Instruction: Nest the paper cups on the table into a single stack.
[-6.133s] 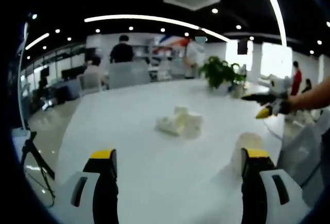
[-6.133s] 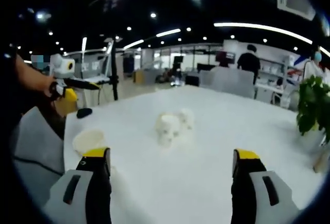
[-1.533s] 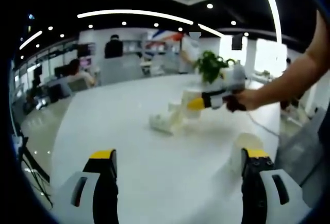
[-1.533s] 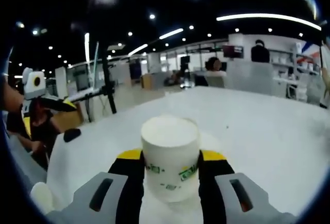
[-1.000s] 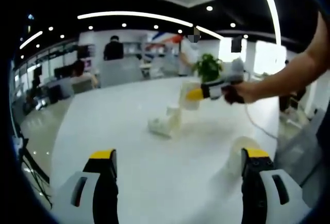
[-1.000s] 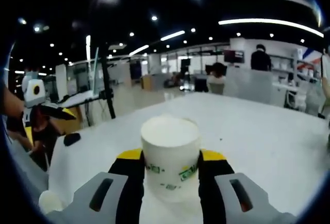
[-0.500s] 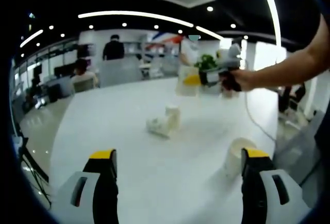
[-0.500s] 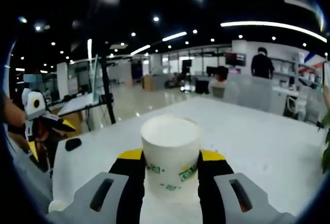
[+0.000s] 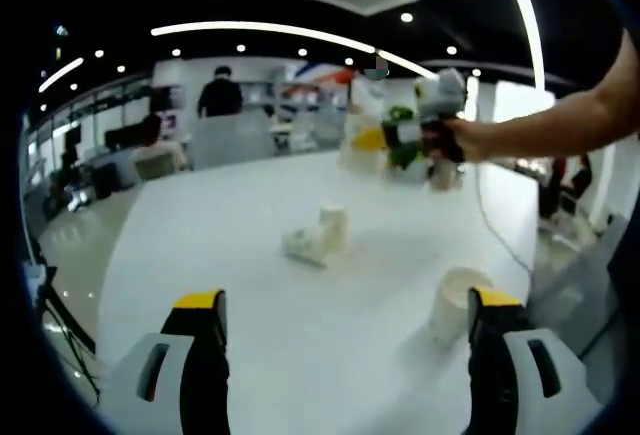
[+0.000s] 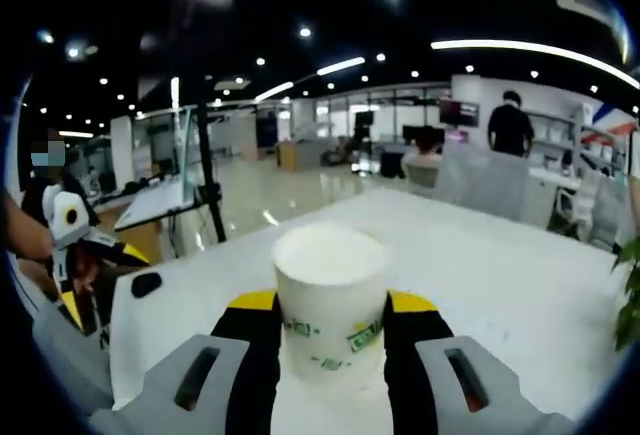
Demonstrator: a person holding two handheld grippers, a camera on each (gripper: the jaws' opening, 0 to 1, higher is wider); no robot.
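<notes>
Cup [image 10: 330, 300] held upright between the jaws of the right gripper [image 10: 330, 355], which are clamped on its lower wall; green print shows on the wall and the mouth faces up. In the left gripper view the same right gripper [image 9: 372, 139] appears at upper right, carried in a hand [image 9: 468, 139], with the cup [image 9: 356, 141] lifted above the far part of the table [image 9: 250, 285]. The left gripper [image 9: 345, 365] has its jaws spread wide apart and holds nothing; it hovers low over the near table edge. A second cup [image 9: 455, 305] stands upright on the table just beside the left gripper's right jaw. Near the table's middle sits a pile [image 9: 317, 238] of further cups, one apparently upright and at least one lying on its side. Progress, as judged: early; one cup is lifted, no nested stack is visible, and the lifted cup, the near cup and the pile all remain to be joined. Limits of the views: the pile is blurred, so its count and whether any cups are already nested cannot be told; the held cup in the left gripper view is blurred against a plant [image 9: 405, 135] behind it; in the right gripper view the left gripper [image 10: 85, 255] shows at the left edge, partly cut off.
</notes>
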